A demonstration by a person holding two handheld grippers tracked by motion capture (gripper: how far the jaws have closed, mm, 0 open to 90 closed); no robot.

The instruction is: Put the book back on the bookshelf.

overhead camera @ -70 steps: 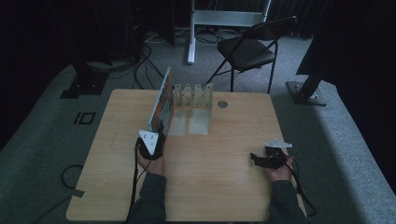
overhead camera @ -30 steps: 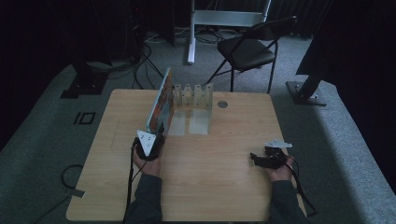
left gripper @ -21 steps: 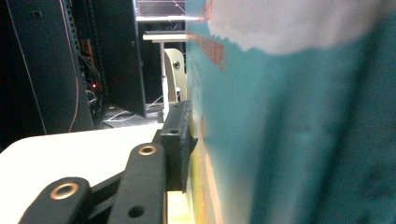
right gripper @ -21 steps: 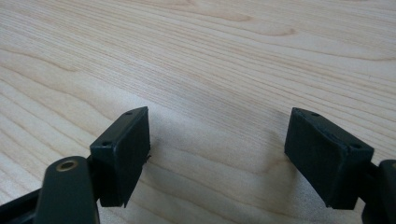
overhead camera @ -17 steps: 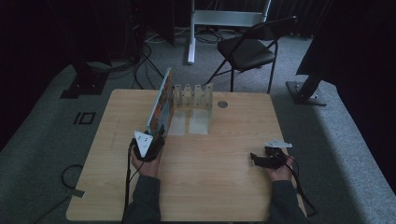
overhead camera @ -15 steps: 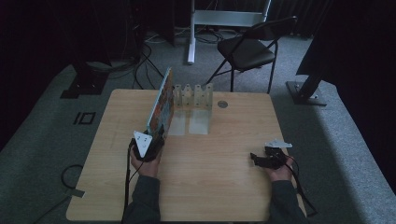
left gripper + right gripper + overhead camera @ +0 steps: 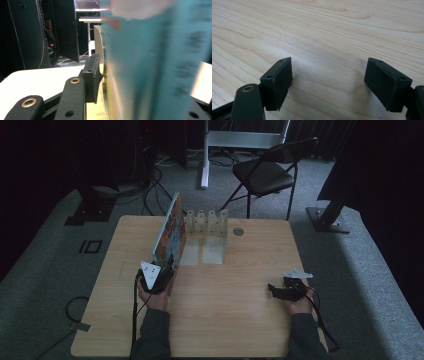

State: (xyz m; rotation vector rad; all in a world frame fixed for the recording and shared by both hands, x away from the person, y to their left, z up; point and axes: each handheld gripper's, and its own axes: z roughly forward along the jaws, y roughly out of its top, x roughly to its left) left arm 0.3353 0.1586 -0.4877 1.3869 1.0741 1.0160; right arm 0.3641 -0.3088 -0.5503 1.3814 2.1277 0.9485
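Dim room with grey carpet, floor cables and a black folding chair beyond the far edge; pale wooden surface at centre. Item one: a book with a colourful cover, standing on edge and leaning a little, at the left end of a white slotted rack near the surface's far side. Item two: left tool, held at the book's near end; its jaws have just been opening, and in the left gripper view the blurred turquoise cover stands between them with a narrow gap beside the visible left pad, so the jaws are parted and not pressing on that side; the other jaw is hidden behind the book. Item three: right tool, resting low on the surface at the near right, well apart from the book; in the right gripper view its jaws are spread wide over bare wood, nothing between them.
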